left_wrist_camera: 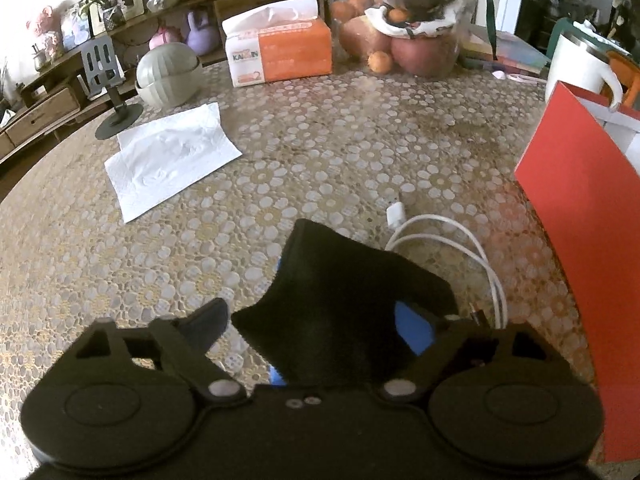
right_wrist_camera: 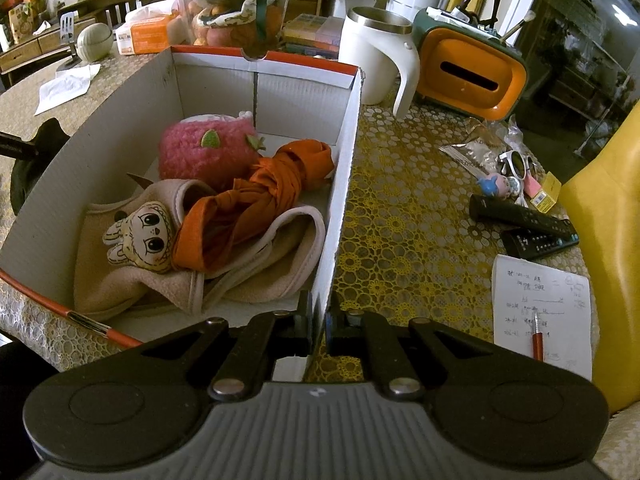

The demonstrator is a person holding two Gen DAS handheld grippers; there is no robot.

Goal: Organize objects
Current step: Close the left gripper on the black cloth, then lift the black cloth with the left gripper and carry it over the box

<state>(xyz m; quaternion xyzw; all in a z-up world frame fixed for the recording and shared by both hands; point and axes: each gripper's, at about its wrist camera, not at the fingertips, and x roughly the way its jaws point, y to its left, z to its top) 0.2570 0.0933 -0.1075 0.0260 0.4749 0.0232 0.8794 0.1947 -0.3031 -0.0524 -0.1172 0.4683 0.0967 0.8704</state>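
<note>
In the left wrist view my left gripper (left_wrist_camera: 316,320) is shut on a black cloth (left_wrist_camera: 344,300), held just above the patterned table (left_wrist_camera: 320,152). The red box (left_wrist_camera: 588,216) stands close at the right, and a white cable (left_wrist_camera: 448,248) lies beside the cloth. In the right wrist view my right gripper (right_wrist_camera: 319,326) is shut on the near right wall of the box (right_wrist_camera: 340,184). Inside lie a pink plush (right_wrist_camera: 208,152), an orange folded umbrella (right_wrist_camera: 256,200) and a beige bib with a bunny face (right_wrist_camera: 140,236). The black cloth shows past the box's left wall (right_wrist_camera: 44,140).
On the left side lie a white tissue (left_wrist_camera: 172,156), an orange tissue pack (left_wrist_camera: 280,52), a fruit bag (left_wrist_camera: 400,28) and a phone stand (left_wrist_camera: 108,80). On the right side are a white mug (right_wrist_camera: 376,60), an orange holder (right_wrist_camera: 472,76), remotes (right_wrist_camera: 524,216), a note with pen (right_wrist_camera: 540,312) and a yellow chair (right_wrist_camera: 608,240).
</note>
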